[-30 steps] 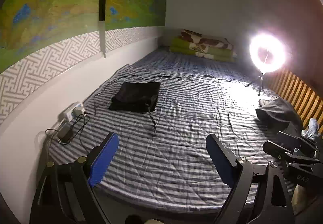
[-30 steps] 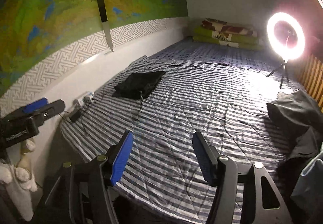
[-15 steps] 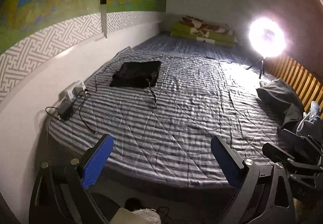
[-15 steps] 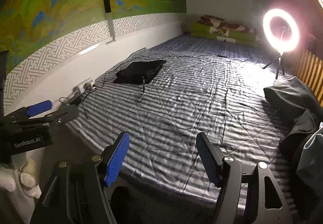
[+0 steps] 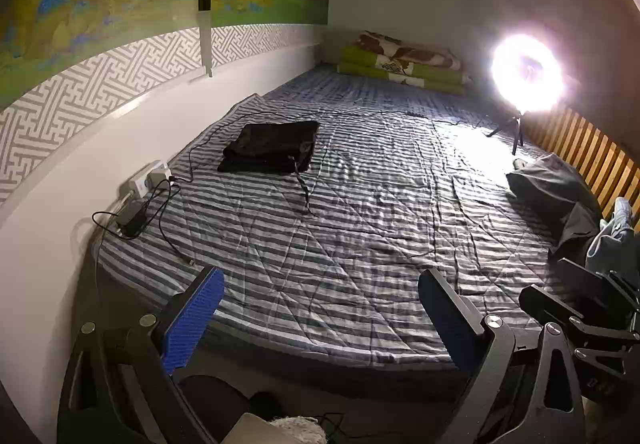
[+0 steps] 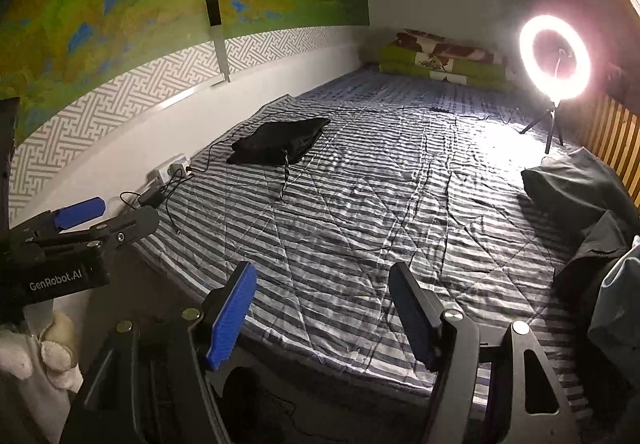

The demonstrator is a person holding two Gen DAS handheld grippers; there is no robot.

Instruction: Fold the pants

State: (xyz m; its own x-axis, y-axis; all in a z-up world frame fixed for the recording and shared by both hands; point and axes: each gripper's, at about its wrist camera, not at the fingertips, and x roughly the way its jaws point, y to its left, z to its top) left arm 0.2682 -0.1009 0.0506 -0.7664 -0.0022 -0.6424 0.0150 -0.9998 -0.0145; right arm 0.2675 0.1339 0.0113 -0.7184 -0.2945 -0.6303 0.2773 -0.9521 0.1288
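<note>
One pair of black pants (image 5: pixel 272 146) lies folded on the bed (image 5: pixel 360 244) near the wall. The left claw (image 5: pixel 320 320) and right claw (image 6: pixel 324 316) both gape wide, holding nothing, above the bed's near edge. The dark garments (image 6: pixel 576 188) heaped at the right look unfolded, probably next.

1. Left gripper (image 5: pixel 320 320) is held level, blue-padded fingers (image 5: pixel 192 320) spread wide with nothing between them.
2. Right gripper (image 6: pixel 324 316) matches it: jaws parted wide and bare.
3. The two sit side by side, apart, both pointing the same way.
4. A white-gloved hand (image 6: pixel 36 360) shows under the left gripper.
</note>
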